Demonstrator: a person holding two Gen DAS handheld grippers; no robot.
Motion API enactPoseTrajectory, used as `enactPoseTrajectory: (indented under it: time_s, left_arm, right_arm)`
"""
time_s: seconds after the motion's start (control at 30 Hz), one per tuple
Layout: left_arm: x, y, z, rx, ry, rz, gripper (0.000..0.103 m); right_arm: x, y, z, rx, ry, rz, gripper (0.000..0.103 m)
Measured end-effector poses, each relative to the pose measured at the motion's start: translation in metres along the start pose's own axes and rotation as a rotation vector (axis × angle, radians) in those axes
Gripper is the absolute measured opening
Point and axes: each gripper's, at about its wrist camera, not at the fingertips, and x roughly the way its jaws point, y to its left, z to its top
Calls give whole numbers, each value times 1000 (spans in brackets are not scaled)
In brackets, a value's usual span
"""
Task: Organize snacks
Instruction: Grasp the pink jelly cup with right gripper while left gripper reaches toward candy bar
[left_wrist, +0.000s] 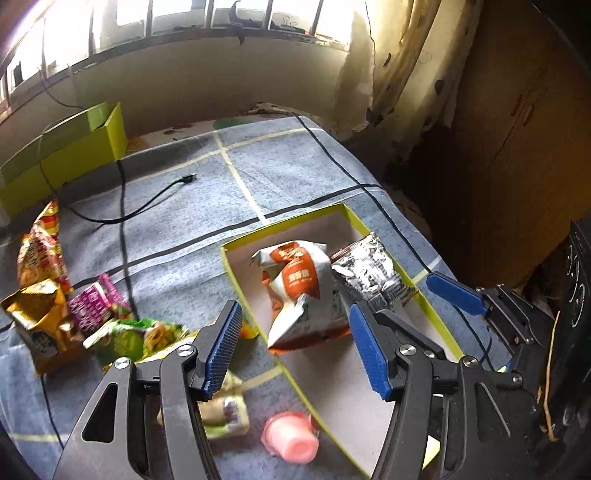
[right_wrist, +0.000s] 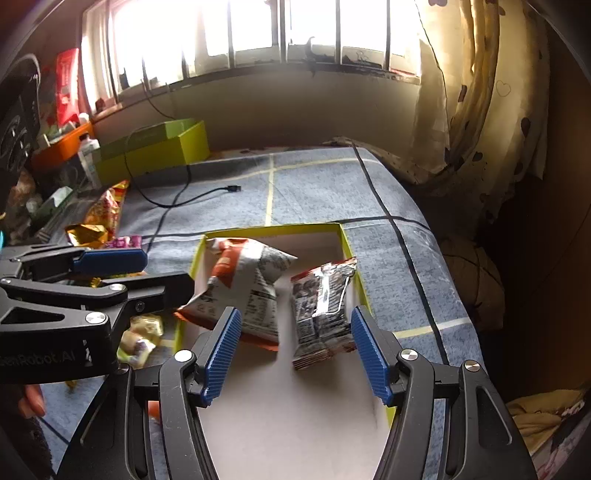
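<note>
The left wrist view takes in a blue checked bed (left_wrist: 295, 173) under a barred window. At far left a green box (left_wrist: 74, 155) stands open, with a black cable (left_wrist: 155, 203) trailing from it. Loose snacks lie in a heap on the left: a red-and-yellow bag (left_wrist: 40, 251), a gold bag (left_wrist: 40, 321), a pink pack (left_wrist: 92, 302), a green bag (left_wrist: 136, 336), and nearer the camera a pale pack (left_wrist: 225, 410) and a pink jelly cup (left_wrist: 291, 439). Their print is too blurred to read. The left tongs (left_wrist: 295, 347) are spread, nothing between the pads, over the near left edge of the tray (left_wrist: 391, 406), a flat white tray with a lime rim. Inside it lie an orange-and-white bag (left_wrist: 299, 288) and, just right of it, a silver-black bag (left_wrist: 369, 277); the lettering on both is illegible.

The right wrist view alone shows a windowsill shelf at far left with a red pack (right_wrist: 66, 85) and an orange bin (right_wrist: 62, 147). The left tongs' body crosses this view, and the words "GenRobot.AI" can be partly read on it. The right tongs (right_wrist: 295, 350) are also spread and empty, over the tray's floor, with both bags just beyond the pads. A yellow curtain (right_wrist: 480, 92) with heart prints hangs at right.
</note>
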Motion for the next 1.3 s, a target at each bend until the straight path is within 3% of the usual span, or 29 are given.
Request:
enactPoseTrajectory:
  time_s: [0.63, 0.73, 1.0, 1.3]
  left_arm:
    - [-46, 25, -42, -47, -46, 11, 62]
    - [-52, 36, -50, -58, -55, 47, 62]
    - [-70, 81, -73, -175, -88, 74, 62]
    - [-67, 116, -98, -259, -57, 103, 62]
  right_arm:
    - [-34, 40, -22, 6, -37, 91, 62]
    - [-35, 49, -31, -13, -29, 123, 62]
    - [-28, 78, -50, -103, 6, 206, 62]
    - [-11, 95, -58, -160, 52, 220, 49]
